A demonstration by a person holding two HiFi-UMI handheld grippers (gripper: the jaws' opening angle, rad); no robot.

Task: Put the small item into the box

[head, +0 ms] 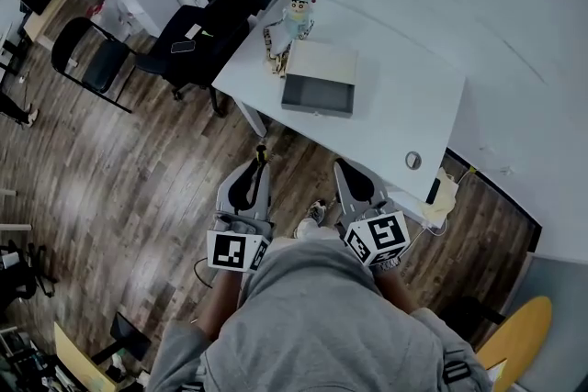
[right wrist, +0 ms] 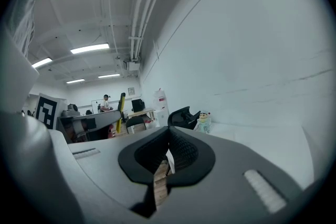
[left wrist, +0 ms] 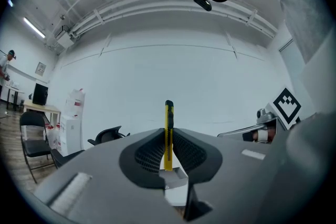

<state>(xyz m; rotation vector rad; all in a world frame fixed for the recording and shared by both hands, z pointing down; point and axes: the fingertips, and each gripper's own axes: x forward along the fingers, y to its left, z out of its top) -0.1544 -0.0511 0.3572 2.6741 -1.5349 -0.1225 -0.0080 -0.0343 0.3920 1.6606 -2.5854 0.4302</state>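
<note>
A slim yellow and black utility knife (left wrist: 168, 134) stands upright between the pads of my left gripper (left wrist: 168, 132), which is shut on it. In the head view the knife (head: 262, 153) sticks out past the left gripper (head: 258, 166), held close to my body over the wooden floor. An open grey box (head: 317, 95) rests on the white table (head: 404, 106) ahead, its pale lid (head: 320, 64) just behind it. My right gripper (head: 343, 166) is beside the left one, short of the table's near edge. Its jaws meet at the tips with nothing between them (right wrist: 168, 129).
A toy figure (head: 299, 14) stands at the table's far corner behind the box. A small round object (head: 413, 161) lies near the table's front edge. Black office chairs (head: 211, 23) stand left of the table. A white wall runs along the right.
</note>
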